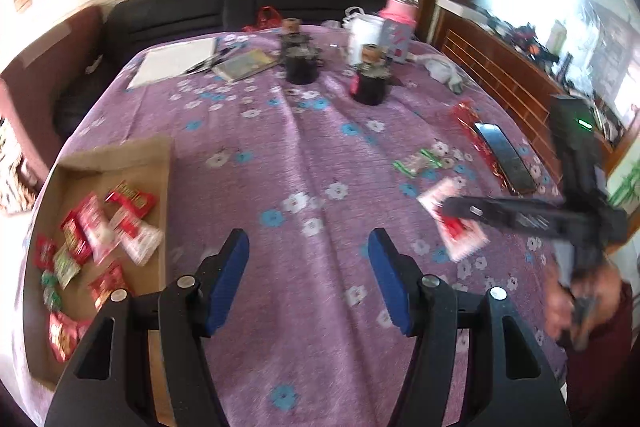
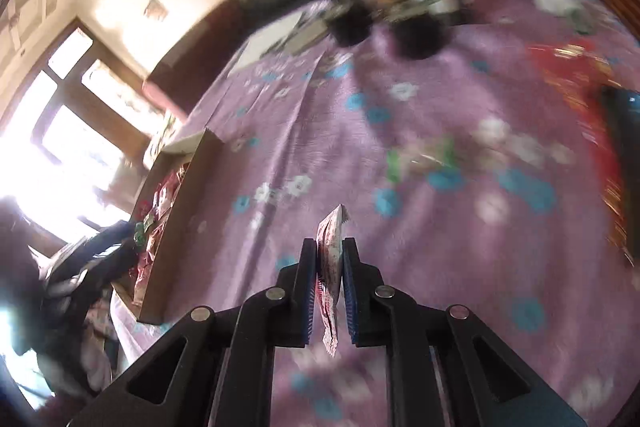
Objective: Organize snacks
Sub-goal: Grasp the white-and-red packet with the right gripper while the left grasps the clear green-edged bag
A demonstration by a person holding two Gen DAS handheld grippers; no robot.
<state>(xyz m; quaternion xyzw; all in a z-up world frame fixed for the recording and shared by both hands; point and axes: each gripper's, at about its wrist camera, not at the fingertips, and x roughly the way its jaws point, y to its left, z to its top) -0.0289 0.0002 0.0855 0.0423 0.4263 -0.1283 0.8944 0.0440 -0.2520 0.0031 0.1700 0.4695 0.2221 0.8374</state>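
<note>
Pinching a red-and-white packet [image 2: 331,259] edge-on, the right gripper [image 2: 329,279] is holding it above the purple cloth [image 2: 440,267]; the left gripper [image 1: 308,263] is hanging empty, half-open, beside the box [image 1: 160,155].

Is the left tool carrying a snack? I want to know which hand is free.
No: the left tool stands open over the purple tablecloth with nothing between its blue pads.

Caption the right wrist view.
Right gripper shut on a white-red snack packet above the purple floral tablecloth.
</note>
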